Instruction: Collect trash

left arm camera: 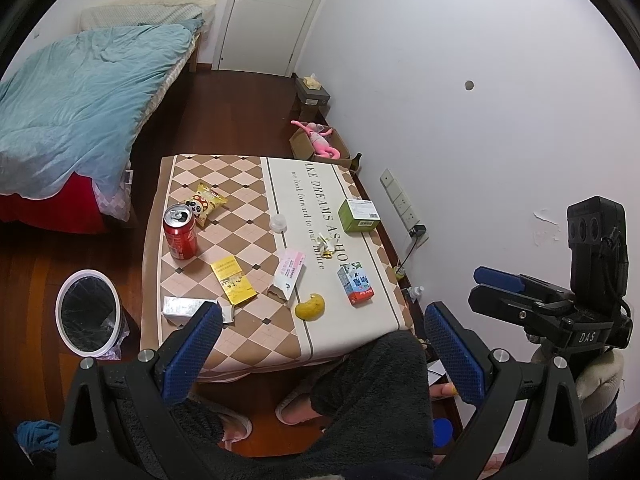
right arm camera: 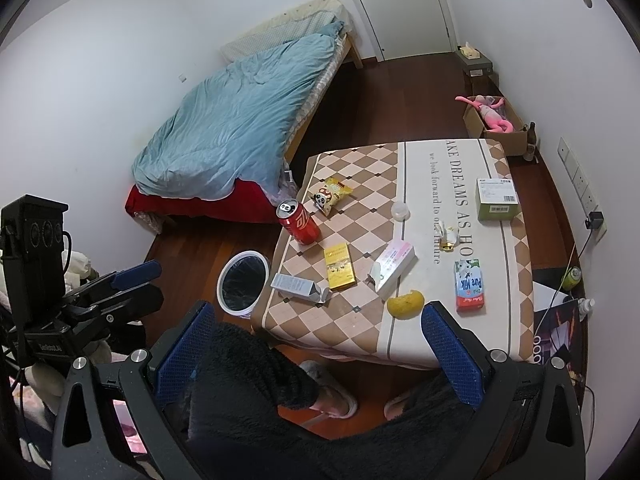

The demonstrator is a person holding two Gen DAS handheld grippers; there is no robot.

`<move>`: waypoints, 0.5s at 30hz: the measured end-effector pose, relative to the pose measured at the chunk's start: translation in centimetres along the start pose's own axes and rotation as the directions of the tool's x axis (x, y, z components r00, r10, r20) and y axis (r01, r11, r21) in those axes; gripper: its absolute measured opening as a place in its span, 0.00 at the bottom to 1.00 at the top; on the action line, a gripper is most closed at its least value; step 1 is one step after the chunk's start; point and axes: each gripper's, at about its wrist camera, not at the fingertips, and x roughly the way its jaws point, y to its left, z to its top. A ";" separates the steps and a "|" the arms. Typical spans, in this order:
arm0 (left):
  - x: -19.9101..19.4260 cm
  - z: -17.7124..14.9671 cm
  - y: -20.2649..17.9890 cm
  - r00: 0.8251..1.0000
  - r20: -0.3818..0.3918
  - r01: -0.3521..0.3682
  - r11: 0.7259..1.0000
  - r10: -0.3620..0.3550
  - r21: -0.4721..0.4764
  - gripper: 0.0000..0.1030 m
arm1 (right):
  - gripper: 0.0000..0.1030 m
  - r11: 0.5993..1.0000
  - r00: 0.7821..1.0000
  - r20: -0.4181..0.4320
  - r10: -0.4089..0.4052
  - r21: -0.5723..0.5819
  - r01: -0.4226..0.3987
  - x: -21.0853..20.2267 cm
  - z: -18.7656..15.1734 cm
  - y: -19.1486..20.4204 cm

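I am judging this to be the very start of collecting: nothing is gripped yet, and all the trash is lying on the table [left arm camera: 192,344], which is filling the middle of both views under its checked cloth. The bin [left arm camera: 86,312] is standing on the floor at the table's left edge, lower left of the left view and left of centre in the right view, its black liner looking empty as far as I can tell.

I am holding both claws back from the table, above my knees. My left claw [left arm camera: 320,352] is gaping wide with nothing between its blue pads; my right claw [right arm camera: 316,354] is gaping just as wide and empty too.

Going down in size across the table: the green box [left arm camera: 359,215] is sitting at the far right, the red can [left arm camera: 180,232] is standing upright at the left edge, the milk carton [left arm camera: 356,283] is lying near the right, the yellow box [left arm camera: 233,280] and the pink-white box [left arm camera: 289,274] are lying in the middle, the grey carton [left arm camera: 188,308] is lying at the near left corner closest to the bin, and the peel [left arm camera: 310,306] is lying near the front edge.

My next move is calling for one pick: I am reckoning the grey carton, reached with the left claw, lowered over it, closed across its narrow sides, then carried left over the bin.
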 end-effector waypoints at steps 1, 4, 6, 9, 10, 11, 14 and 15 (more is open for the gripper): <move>0.0 0.0 0.0 1.000 0.000 0.001 1.000 -0.001 0.000 1.00 | 1.00 1.000 1.000 0.000 0.001 0.000 -0.001 0.0 0.0 0.0; 0.0 0.1 0.0 1.000 0.000 0.002 1.000 -0.002 0.000 1.00 | 1.00 1.000 1.000 0.001 0.000 0.000 0.000 0.0 0.0 0.0; 0.0 0.1 0.0 1.000 0.001 0.001 1.000 -0.001 -0.001 1.00 | 1.00 1.000 1.000 0.002 0.002 -0.001 -0.002 0.0 0.0 0.0; 0.0 0.0 0.1 1.000 0.001 0.002 1.000 -0.002 -0.002 1.00 | 1.00 1.000 1.000 0.002 0.001 -0.002 -0.001 0.0 0.0 0.0; 0.0 0.0 0.0 1.000 0.001 0.002 1.000 -0.002 -0.001 1.00 | 1.00 1.000 1.000 0.002 0.001 -0.001 -0.001 0.1 0.0 0.0; 0.0 0.0 0.1 1.000 0.001 0.002 1.000 -0.002 -0.001 1.00 | 1.00 1.000 1.000 0.002 0.001 -0.002 -0.001 0.1 0.0 0.1; 0.0 0.0 0.1 1.000 0.002 0.002 1.000 -0.002 -0.001 1.00 | 1.00 1.000 1.000 0.002 0.001 -0.003 -0.001 0.0 0.1 0.1; 0.0 0.0 0.1 1.000 0.002 0.001 1.000 -0.001 -0.002 1.00 | 1.00 1.000 1.000 0.002 0.002 -0.002 -0.002 0.1 0.0 0.1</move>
